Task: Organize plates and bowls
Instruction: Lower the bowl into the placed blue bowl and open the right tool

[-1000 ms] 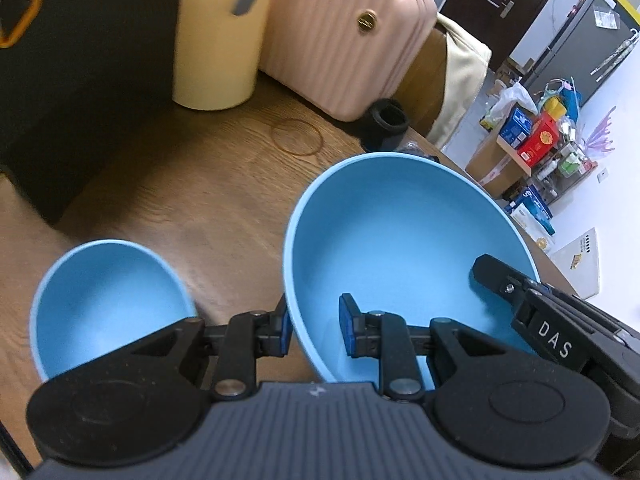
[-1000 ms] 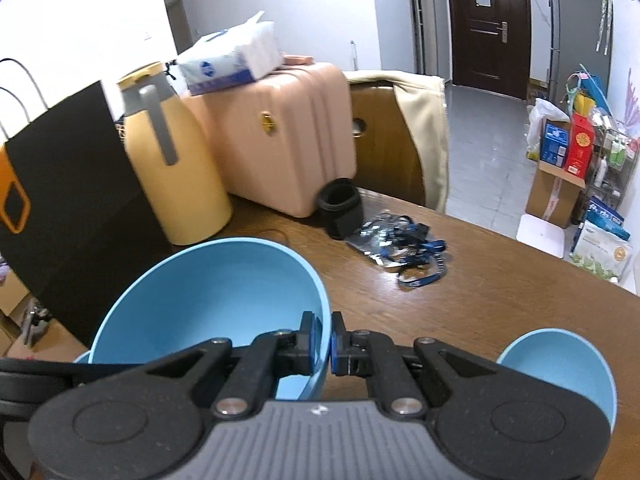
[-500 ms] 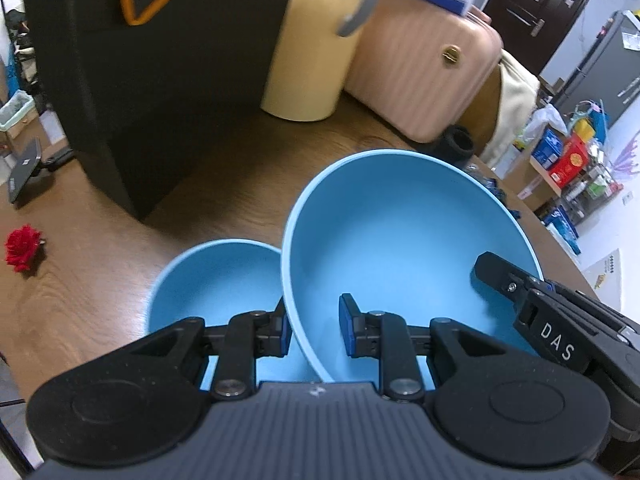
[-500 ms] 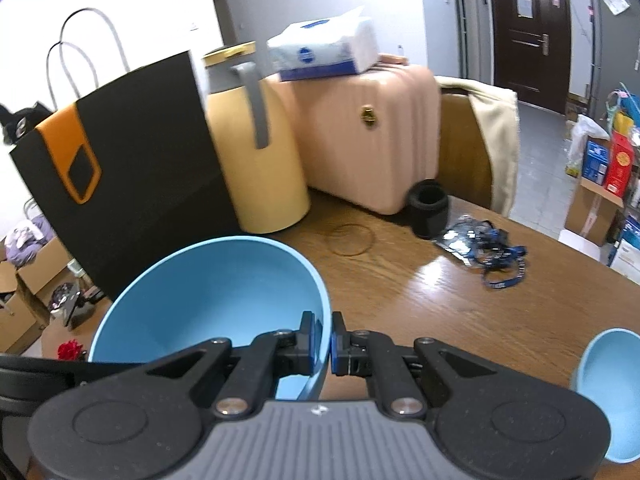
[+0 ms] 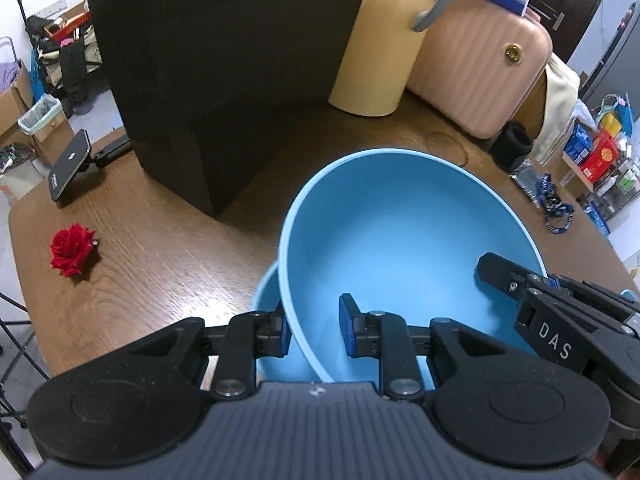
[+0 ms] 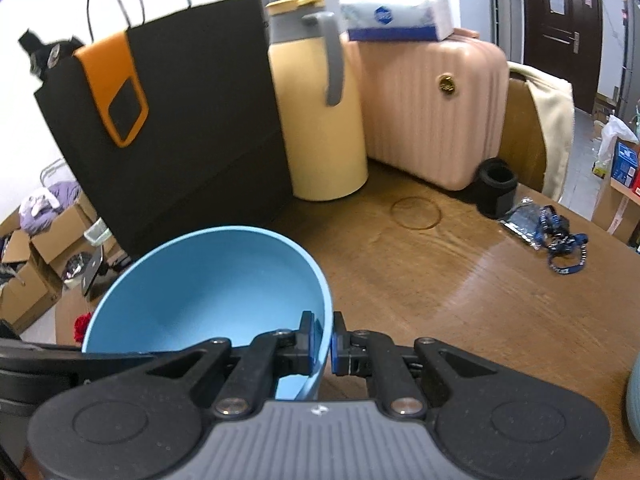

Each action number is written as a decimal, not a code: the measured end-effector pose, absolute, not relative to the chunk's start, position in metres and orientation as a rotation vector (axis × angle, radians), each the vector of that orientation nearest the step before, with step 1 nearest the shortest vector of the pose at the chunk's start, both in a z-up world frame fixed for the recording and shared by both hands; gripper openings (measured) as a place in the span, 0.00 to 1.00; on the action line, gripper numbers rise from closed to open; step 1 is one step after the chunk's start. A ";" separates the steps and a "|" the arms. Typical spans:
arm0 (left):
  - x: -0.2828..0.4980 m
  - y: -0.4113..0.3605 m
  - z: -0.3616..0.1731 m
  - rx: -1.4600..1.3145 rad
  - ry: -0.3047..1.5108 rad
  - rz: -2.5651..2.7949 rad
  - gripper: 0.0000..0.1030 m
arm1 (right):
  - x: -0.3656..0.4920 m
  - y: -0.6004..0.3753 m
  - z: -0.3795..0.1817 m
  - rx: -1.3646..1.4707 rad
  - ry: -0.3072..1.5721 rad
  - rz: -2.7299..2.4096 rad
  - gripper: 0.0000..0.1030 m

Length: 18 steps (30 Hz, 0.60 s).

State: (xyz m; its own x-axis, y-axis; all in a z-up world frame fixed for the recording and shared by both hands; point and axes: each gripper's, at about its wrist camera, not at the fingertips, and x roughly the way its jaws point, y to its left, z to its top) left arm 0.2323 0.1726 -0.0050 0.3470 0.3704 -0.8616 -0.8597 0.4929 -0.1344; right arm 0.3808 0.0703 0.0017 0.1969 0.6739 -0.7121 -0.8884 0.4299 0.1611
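Note:
A large light-blue bowl (image 5: 400, 240) (image 6: 208, 280) hangs tilted over the wooden table, held from two sides. My left gripper (image 5: 314, 330) is shut on its near rim, one pad outside the wall and one inside. My right gripper (image 6: 325, 342) is shut on the opposite rim, and one of its fingers (image 5: 500, 276) shows inside the bowl in the left wrist view. A smaller blue bowl (image 5: 268, 312) sits on the table directly under the large one, mostly hidden by it. The edge of another bluish bowl (image 6: 634, 400) shows at the far right.
A black paper bag (image 5: 224, 60), a yellow jug (image 5: 376, 60) and a pink suitcase (image 5: 480, 72) stand along the back. A red rose (image 5: 72, 252) and a phone on a stand (image 5: 68, 164) lie left; a black cup (image 5: 514, 146) and blue lanyard (image 5: 556, 208) right.
Both grippers have carried the large bowl leftwards across the table. The small bowl, earlier off to its left, now lies mostly underneath it. Neither grip has changed.

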 end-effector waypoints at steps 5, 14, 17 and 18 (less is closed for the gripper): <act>0.229 0.171 -0.012 -0.558 0.903 0.885 0.24 | 0.373 0.078 -0.012 -0.330 0.832 1.117 0.08; 0.233 0.169 -0.022 -0.409 0.960 0.861 0.24 | 0.360 0.082 -0.024 -0.382 0.806 1.107 0.09; 0.236 0.166 -0.027 -0.376 0.982 0.845 0.24 | 0.356 0.080 -0.029 -0.405 0.794 1.099 0.09; 0.236 0.165 -0.028 -0.358 0.983 0.844 0.24 | 0.355 0.079 -0.030 -0.413 0.787 1.094 0.09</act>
